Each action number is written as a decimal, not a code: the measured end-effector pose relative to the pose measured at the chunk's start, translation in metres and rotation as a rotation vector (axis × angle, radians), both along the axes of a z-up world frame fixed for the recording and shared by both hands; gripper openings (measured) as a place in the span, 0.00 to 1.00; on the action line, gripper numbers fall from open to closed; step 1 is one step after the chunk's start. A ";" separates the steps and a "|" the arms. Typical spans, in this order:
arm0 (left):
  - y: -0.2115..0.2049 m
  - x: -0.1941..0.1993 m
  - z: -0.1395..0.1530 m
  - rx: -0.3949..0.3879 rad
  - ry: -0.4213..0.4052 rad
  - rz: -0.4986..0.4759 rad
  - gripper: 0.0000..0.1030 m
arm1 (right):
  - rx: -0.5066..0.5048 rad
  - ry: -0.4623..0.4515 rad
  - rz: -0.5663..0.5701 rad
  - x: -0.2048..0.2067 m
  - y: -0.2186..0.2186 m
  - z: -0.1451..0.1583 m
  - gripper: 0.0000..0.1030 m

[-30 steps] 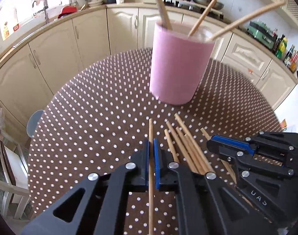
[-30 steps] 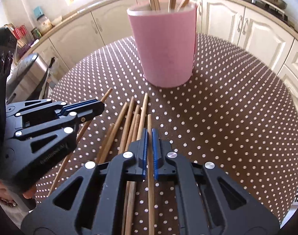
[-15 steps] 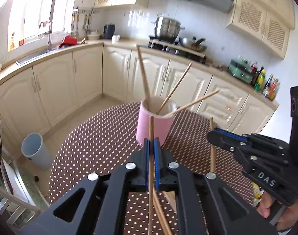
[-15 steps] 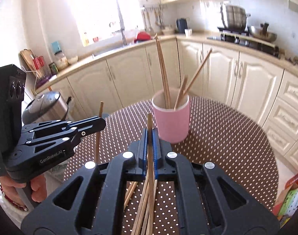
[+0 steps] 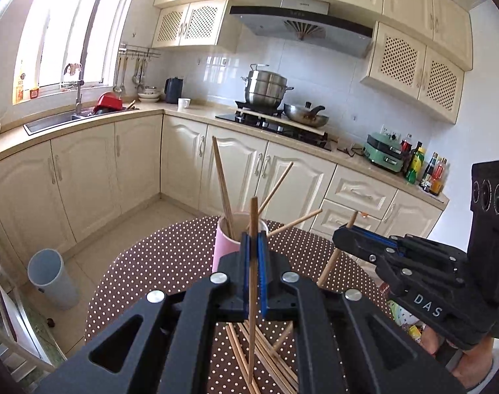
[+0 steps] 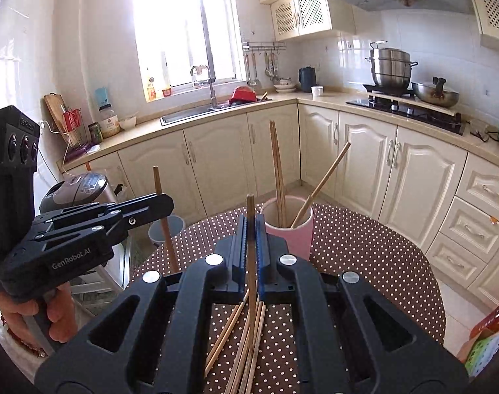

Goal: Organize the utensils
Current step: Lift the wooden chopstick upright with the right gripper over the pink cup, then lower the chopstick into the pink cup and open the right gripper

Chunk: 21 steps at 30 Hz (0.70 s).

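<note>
Loose chopsticks [image 6: 246, 344] are lying in a bundle on the dotted desk [image 6: 364, 256] beneath both tools. The left gripper [image 5: 253, 239] is pinching one chopstick [image 5: 253, 216] upright, and the right gripper [image 6: 250, 226] is clamping another chopstick [image 6: 250, 210] the same way. Beyond them the pink cup [image 6: 293, 233] is standing with several sticks inside. This looks like the carrying step; next, each stick needs tipping over the cup's rim before release.

sunlit window [image 6: 187, 29] over sink [image 5: 52, 121]; cream cabinets [image 5: 236, 161]; tiled floor [image 5: 124, 229]
</note>
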State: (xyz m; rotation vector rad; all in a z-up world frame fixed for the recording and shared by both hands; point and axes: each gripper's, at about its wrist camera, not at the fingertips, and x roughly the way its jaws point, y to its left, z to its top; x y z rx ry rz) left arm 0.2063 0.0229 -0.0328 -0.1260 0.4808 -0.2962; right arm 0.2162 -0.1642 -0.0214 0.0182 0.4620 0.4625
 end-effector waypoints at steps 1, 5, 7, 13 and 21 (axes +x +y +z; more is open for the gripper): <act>0.000 0.000 0.003 -0.001 -0.007 0.000 0.05 | 0.004 -0.010 0.001 0.000 0.000 0.003 0.05; -0.004 0.005 0.011 0.003 -0.045 0.015 0.05 | 0.014 -0.048 0.008 0.000 0.001 0.017 0.05; -0.004 0.011 0.016 -0.002 -0.063 0.031 0.05 | 0.015 -0.070 0.006 0.002 0.002 0.025 0.05; -0.002 0.032 0.041 -0.004 -0.127 0.085 0.05 | 0.002 -0.140 0.006 0.012 0.006 0.053 0.05; -0.004 0.060 0.076 -0.031 -0.238 0.146 0.05 | -0.006 -0.228 -0.014 0.039 0.010 0.081 0.05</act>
